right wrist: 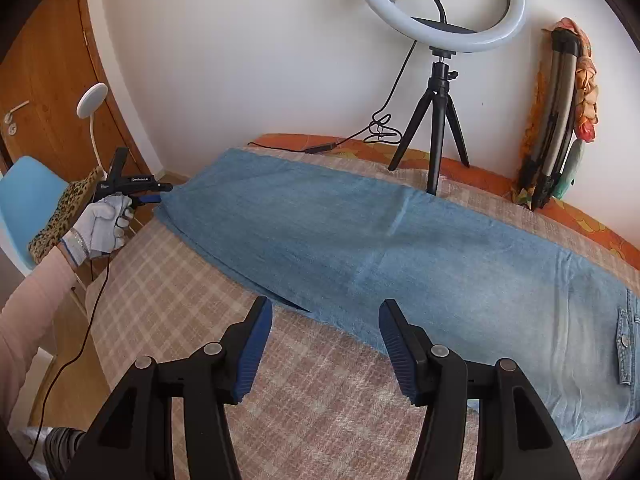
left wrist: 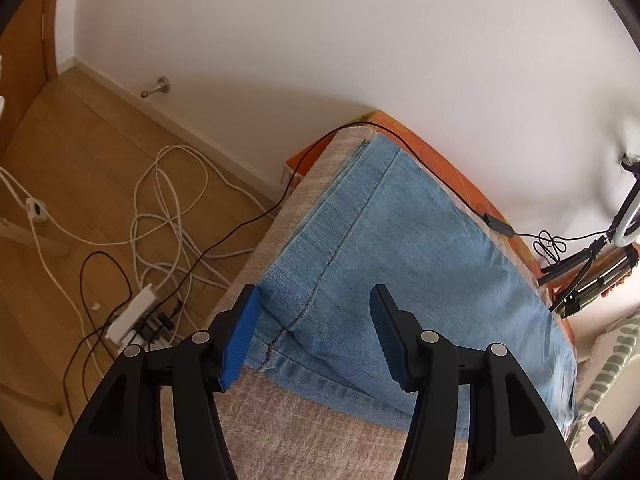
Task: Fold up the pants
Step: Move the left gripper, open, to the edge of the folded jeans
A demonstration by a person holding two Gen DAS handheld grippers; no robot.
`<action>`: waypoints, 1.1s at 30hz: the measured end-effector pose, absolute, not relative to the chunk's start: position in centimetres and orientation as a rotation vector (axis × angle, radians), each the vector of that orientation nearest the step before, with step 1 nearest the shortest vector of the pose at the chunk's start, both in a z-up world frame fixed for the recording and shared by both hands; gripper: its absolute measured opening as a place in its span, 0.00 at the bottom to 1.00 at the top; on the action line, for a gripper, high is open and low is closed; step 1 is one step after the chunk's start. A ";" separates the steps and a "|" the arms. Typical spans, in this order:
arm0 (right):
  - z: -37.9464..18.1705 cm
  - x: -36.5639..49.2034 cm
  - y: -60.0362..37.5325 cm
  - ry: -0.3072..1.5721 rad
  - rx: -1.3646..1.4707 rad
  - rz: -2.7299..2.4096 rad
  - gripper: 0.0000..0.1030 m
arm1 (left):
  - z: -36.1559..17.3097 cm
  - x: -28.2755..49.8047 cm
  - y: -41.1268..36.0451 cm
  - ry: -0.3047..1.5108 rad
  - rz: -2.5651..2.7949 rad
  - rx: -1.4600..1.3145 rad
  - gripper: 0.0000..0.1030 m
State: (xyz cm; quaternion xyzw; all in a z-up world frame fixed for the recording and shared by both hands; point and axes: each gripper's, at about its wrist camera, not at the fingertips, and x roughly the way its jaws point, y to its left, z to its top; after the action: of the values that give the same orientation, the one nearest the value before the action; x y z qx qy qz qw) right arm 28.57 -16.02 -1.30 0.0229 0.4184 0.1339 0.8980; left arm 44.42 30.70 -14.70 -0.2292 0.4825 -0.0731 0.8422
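Light blue jeans [right wrist: 400,248] lie flat, folded lengthwise, on a checked beige blanket [right wrist: 328,392]. The leg hems are at the left and the waist with a pocket button [right wrist: 625,340] at the right. My left gripper [left wrist: 316,300] is open just above the hem end of the jeans [left wrist: 400,264], empty. It also shows in the right wrist view [right wrist: 154,196], held by a gloved hand at the hem end. My right gripper [right wrist: 326,312] is open and empty, over the near edge of the jeans around mid-leg.
A ring light on a black tripod [right wrist: 438,80] stands at the back of the bed, with its cable [left wrist: 400,148] trailing across. A folded stand with a cloth [right wrist: 560,120] leans at the wall. White cables and a power strip [left wrist: 136,316] lie on the wooden floor. A blue chair [right wrist: 24,200] stands left.
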 end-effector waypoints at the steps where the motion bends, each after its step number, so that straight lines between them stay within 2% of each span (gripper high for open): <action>1: -1.3 28.7 -16.1 0.868 0.046 0.272 0.57 | -14.4 44.1 30.7 1.027 -0.176 -0.493 0.52; 4: -1.3 28.8 -16.4 0.865 0.057 0.267 0.57 | -12.6 42.9 30.4 1.015 -0.237 -0.500 0.52; 7: -1.0 28.9 -16.5 0.860 0.089 0.277 0.57 | -11.1 43.2 30.1 0.978 -0.149 -0.370 0.52; 13: -0.5 28.4 -15.5 0.854 0.095 0.309 0.57 | -13.7 46.2 30.7 0.979 -0.095 -0.380 0.55; 19: -0.5 28.6 -14.8 0.856 0.079 0.319 0.57 | -16.0 46.8 31.6 0.998 -0.180 -0.538 0.54; 23: -0.8 28.8 -15.3 0.867 0.086 0.303 0.57 | -15.1 45.6 31.6 1.039 -0.228 -0.558 0.52; 28: -0.6 28.6 -15.6 0.857 0.099 0.304 0.59 | -12.1 43.3 32.4 0.996 -0.148 -0.489 0.52; 33: -0.2 28.3 -15.2 0.840 0.088 0.307 0.59 | -13.5 41.6 31.8 1.063 -0.086 -0.469 0.52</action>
State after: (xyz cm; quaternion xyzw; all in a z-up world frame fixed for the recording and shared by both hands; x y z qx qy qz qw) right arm 28.32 -15.19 -0.17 0.0426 0.4060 0.1484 0.9008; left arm 41.58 31.83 -13.49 -0.2216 0.5018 -0.0406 0.8351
